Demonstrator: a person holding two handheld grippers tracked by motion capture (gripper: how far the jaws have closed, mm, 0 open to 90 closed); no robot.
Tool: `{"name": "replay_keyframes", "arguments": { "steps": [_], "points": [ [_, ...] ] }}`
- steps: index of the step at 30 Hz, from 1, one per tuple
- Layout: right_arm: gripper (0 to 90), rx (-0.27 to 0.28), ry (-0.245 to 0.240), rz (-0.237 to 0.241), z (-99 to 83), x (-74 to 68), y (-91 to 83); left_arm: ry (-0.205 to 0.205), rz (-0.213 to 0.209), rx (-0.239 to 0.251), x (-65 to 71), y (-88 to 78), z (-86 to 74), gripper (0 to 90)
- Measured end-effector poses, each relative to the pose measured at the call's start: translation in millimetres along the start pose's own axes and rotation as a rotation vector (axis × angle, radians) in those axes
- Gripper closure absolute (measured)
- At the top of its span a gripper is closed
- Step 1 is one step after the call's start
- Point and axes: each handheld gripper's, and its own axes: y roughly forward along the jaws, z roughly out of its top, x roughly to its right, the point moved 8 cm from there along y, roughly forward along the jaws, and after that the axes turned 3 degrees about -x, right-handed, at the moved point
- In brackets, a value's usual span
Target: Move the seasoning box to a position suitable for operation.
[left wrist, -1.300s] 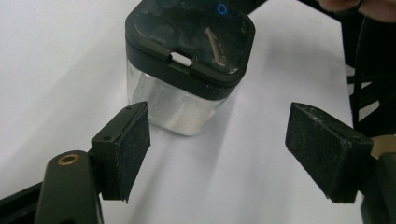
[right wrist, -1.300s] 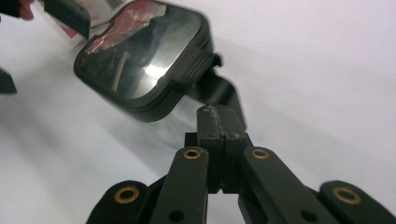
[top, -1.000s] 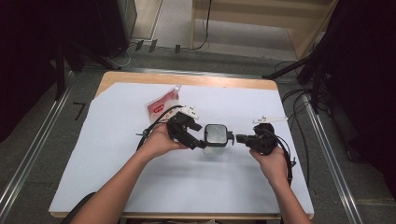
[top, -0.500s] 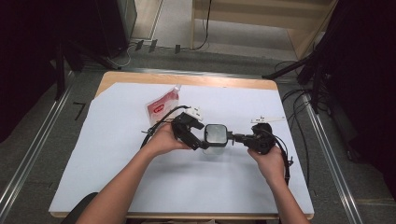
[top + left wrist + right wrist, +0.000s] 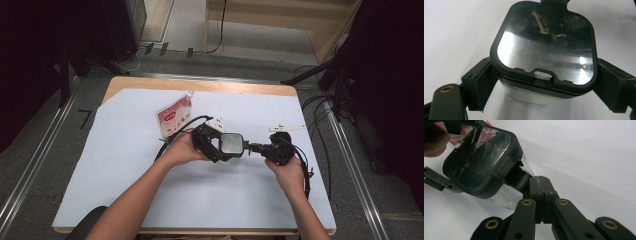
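Observation:
A clear container with a black-rimmed lid [image 5: 231, 144] [image 5: 544, 45] [image 5: 479, 157] is held tilted over the white sheet at mid-table. My left gripper [image 5: 226, 147] [image 5: 546, 86] straddles it, and both pads [image 5: 484, 87] lie against the lid's rim. Its jaws have just been opening, with the container still between them. My right gripper [image 5: 250, 147] [image 5: 539, 182] comes in from the right, its jaws together on the black tab at the lid's edge. A hand holds each gripper.
A red and white pouch [image 5: 172, 117] lies on the white sheet [image 5: 125, 150] behind and left of the left hand. Cables trail from both grippers. The table's wooden far edge [image 5: 200, 86] runs behind. Floor rails and dark stands surround the table.
The left hand has edged a little to the right and rolled, so less of its white top plate shows. The container and the right gripper stay where they were.

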Motion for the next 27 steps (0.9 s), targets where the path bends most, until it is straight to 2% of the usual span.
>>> {"name": "replay_keyframes", "arguments": {
  "steps": [3,7,13,14,19,27],
  "points": [
    [90.0,0.007,-0.004,0.004,-0.1,0.6,0.7,0.010,0.002,0.002,0.1,-1.3,0.5,14.4],
    [90.0,0.010,0.002,0.006,0.1,0.7,0.8,-0.009,0.004,0.002,-0.1,-3.9,0.9,14.9],
    [90.0,0.007,0.001,0.005,-0.2,0.8,0.9,0.016,0.029,-0.002,1.5,-5.5,2.0,15.8],
    [90.0,0.008,-0.004,0.004,-0.3,1.0,1.0,0.023,0.028,-0.018,1.3,-6.3,1.9,15.8],
    [90.0,0.005,-0.003,0.004,-1.0,-0.5,1.3,0.019,0.027,-0.022,1.7,-7.2,2.3,15.9],
    [90.0,0.003,-0.016,0.007,-1.2,-2.6,3.3,0.046,0.036,-0.036,3.1,-10.7,2.5,16.4]
  ]
}}
